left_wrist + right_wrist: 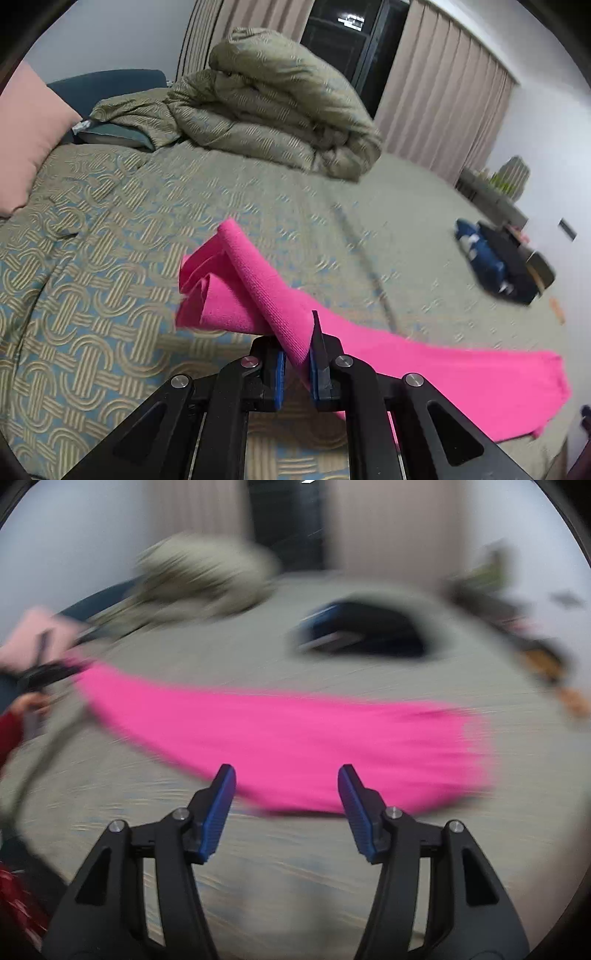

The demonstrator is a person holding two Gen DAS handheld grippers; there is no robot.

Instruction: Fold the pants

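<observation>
Black linkage arms fill the near edge of the left wrist view, and the left gripper point(297, 363) has its blue-padded jaws pinched together on a fold of the pink pants point(280, 306). From that pinch the cloth runs two ways: a bunched, doubled end rises toward the far left, and a long flat stretch trails off to the near right, ending in a loose edge. The fabric is a bright, even pink with a fine towel-like weave where it is sharp. No label or writing can be read on it.

Over the bed point(110, 229), the right wrist view is heavily blurred. The right gripper point(287, 771) has its jaws spread wide with nothing between them, just short of the near edge of the pants point(288, 746). There the pants' long axis runs left to right across the patterned bedspread, one end held up at the far left by the left gripper point(48, 675), the wider end lying to the right.

A rolled olive duvet point(280, 103) sits at the far side, a pink pillow point(29, 136) at the left, and dark clothes point(498, 258) lie well apart at the right.
</observation>
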